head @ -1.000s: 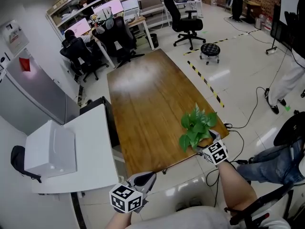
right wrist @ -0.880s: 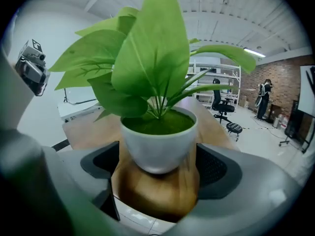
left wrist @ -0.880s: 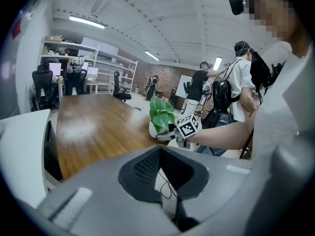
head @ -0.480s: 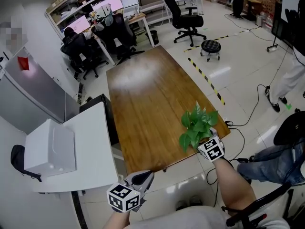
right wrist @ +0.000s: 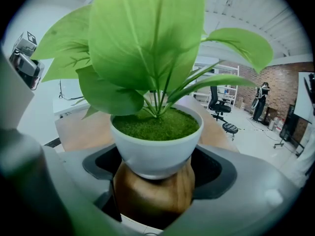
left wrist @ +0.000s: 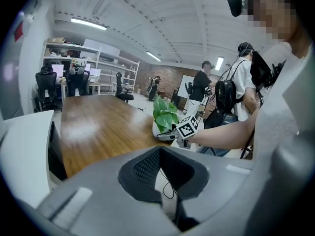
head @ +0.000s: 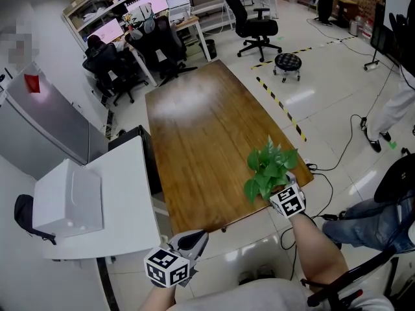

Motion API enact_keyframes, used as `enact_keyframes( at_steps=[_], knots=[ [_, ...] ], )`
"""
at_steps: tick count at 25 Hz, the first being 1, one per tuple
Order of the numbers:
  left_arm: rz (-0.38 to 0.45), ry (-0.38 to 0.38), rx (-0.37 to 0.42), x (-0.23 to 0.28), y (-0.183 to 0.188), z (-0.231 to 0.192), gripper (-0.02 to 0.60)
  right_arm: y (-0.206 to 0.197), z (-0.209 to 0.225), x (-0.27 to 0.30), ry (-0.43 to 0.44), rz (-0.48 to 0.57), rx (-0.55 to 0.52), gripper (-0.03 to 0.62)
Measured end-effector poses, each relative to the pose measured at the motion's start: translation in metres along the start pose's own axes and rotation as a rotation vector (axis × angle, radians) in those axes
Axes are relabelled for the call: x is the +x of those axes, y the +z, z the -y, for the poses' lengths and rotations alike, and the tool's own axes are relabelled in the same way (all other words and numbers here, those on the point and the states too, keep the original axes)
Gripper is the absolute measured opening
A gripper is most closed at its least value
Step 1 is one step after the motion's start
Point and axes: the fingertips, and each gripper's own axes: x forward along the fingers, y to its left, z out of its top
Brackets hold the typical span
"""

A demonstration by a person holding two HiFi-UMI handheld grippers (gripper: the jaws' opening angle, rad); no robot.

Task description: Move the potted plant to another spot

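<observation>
The potted plant (head: pixel 269 167), green leaves in a white bowl pot (right wrist: pixel 156 151), stands at the near right corner of the long wooden table (head: pixel 194 141). My right gripper (head: pixel 277 190) reaches in under the leaves. In the right gripper view its jaws stand wide on either side of the pot, and a narrow gap shows on each side. The jaws have just been closing with the pot between them. My left gripper (head: pixel 189 240) hangs off the table's near edge, its fingers together and holding nothing. The left gripper view shows the plant (left wrist: pixel 165 114) beside the right gripper (left wrist: pixel 170 136).
A white side table (head: pixel 123 193) bearing a white box (head: pixel 68 199) stands left of the wooden table. A seated person's legs (head: pixel 369 222) are close on the right. Office chairs, desks and a round stool (head: pixel 287 65) fill the far end. People stand beyond the plant (left wrist: pixel 246 82).
My right gripper has edged slightly forward toward the plant. The plant and my left gripper have stayed where they were.
</observation>
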Motion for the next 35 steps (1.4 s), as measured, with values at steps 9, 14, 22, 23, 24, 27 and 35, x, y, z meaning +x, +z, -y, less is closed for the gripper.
enact_keyframes(
  at_steps=[9,14,22,23,24,27,35],
  knots=[
    [-0.002,0.000,-0.002,0.002,-0.003,0.004,-0.005,0.001,0.001,-0.001,0.009,0.007,0.004,0.439],
    [0.004,0.004,0.002,0.001,-0.001,0.004,-0.005,-0.001,0.000,-0.003,0.018,0.009,0.007,0.437],
    [0.010,0.012,0.002,0.002,-0.003,0.007,-0.005,-0.003,-0.004,-0.006,0.028,0.021,0.013,0.437],
    [0.010,0.013,0.002,0.002,-0.004,0.007,-0.005,-0.003,-0.004,-0.006,0.029,0.024,0.015,0.437],
    [0.011,0.015,0.002,0.002,-0.004,0.007,-0.005,-0.002,-0.005,-0.006,0.031,0.028,0.016,0.437],
    [0.019,0.023,-0.001,0.002,-0.001,0.008,-0.005,0.004,-0.006,-0.010,0.037,0.043,0.015,0.437],
    [0.059,0.036,-0.003,-0.003,0.007,0.015,-0.005,0.027,-0.010,-0.023,0.055,0.068,0.003,0.437]
  ],
)
